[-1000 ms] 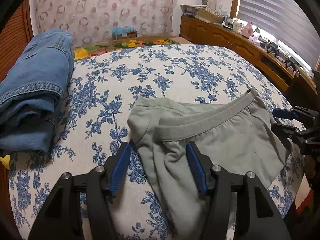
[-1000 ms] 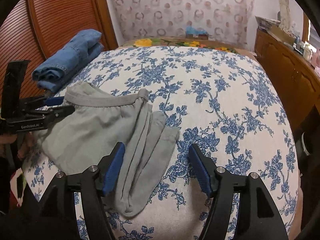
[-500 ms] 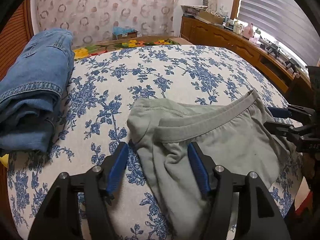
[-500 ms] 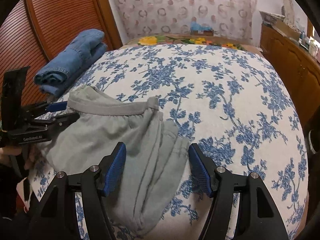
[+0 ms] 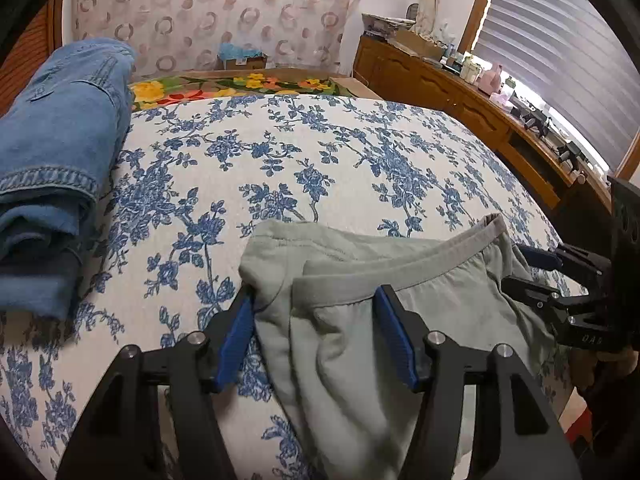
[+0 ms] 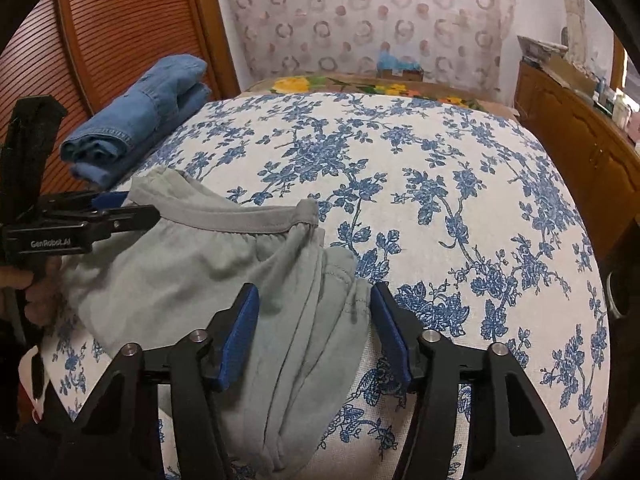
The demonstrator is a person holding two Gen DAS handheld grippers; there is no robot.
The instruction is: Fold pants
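Left gripper (image 5: 316, 304) and right gripper (image 6: 314, 300) both hold their fingers spread wide.

- white bedspread printed with blue flowers (image 5: 320, 168)
- folded blue denim jeans (image 5: 52, 152) at its left edge
- long wooden sideboard (image 5: 460, 96) under the window
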